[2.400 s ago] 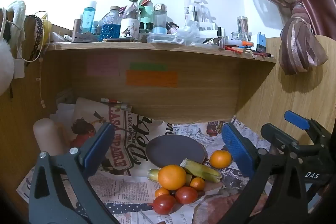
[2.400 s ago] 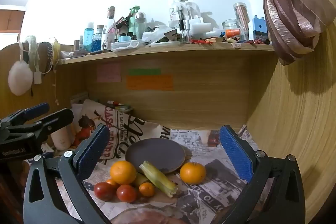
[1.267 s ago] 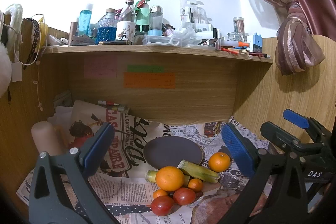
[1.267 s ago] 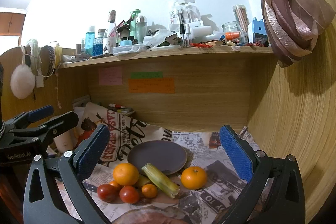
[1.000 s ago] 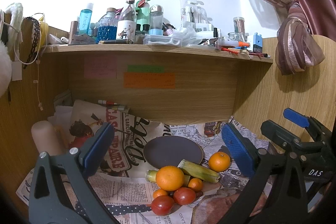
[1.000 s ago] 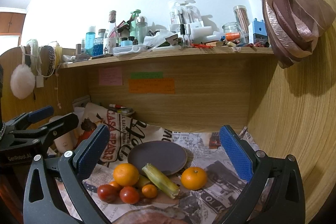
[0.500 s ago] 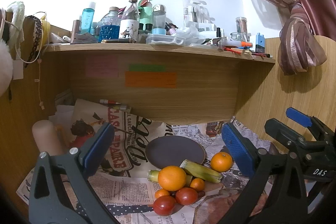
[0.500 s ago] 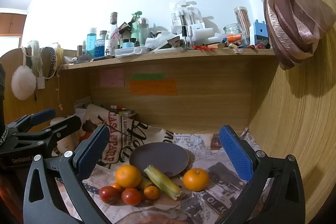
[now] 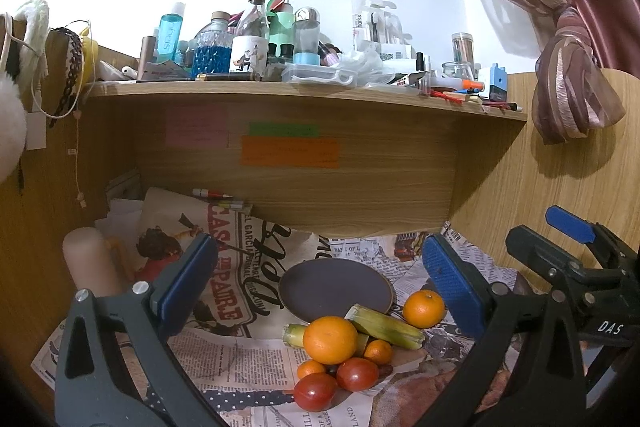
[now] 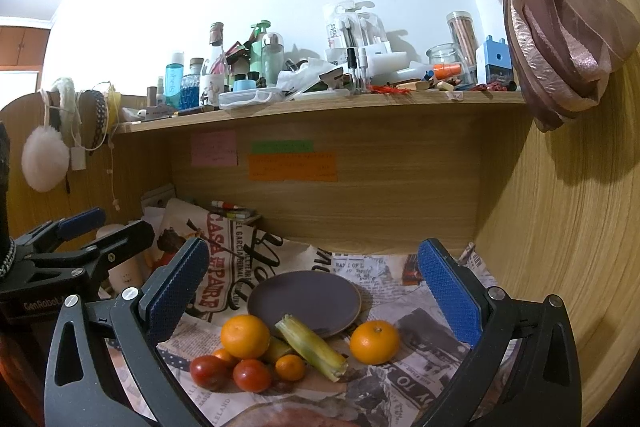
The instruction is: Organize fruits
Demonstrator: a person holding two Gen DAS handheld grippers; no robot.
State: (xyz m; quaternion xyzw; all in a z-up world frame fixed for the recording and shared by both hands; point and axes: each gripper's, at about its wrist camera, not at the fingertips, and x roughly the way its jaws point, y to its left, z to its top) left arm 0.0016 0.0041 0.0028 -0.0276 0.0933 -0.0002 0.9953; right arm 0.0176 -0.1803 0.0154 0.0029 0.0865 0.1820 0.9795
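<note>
A dark round plate [image 9: 335, 287] [image 10: 304, 297] lies empty on newspaper. In front of it sits a pile: a big orange [image 9: 329, 339] [image 10: 245, 335], two red tomatoes [image 9: 315, 391] [image 10: 252, 375], small tangerines [image 9: 378, 351] [image 10: 290, 367] and corn cobs [image 9: 386, 326] [image 10: 311, 345]. A second orange [image 9: 423, 308] [image 10: 374, 341] lies apart to the right. My left gripper [image 9: 320, 287] is open and empty, above and behind the pile. My right gripper [image 10: 312, 291] is open and empty, also held back from the fruit; it shows at the right of the left view [image 9: 572, 267].
A wooden back panel with sticky notes [image 9: 290, 151] stands behind the plate. A shelf [image 10: 320, 103] crowded with bottles hangs overhead. A wooden side wall [image 10: 568, 227] closes the right. A cream cylinder [image 9: 90, 263] stands at the left. A tied curtain [image 10: 560, 39] hangs upper right.
Both views drift only slightly; the fruit and plate have not moved. Both grippers stay open and empty.
</note>
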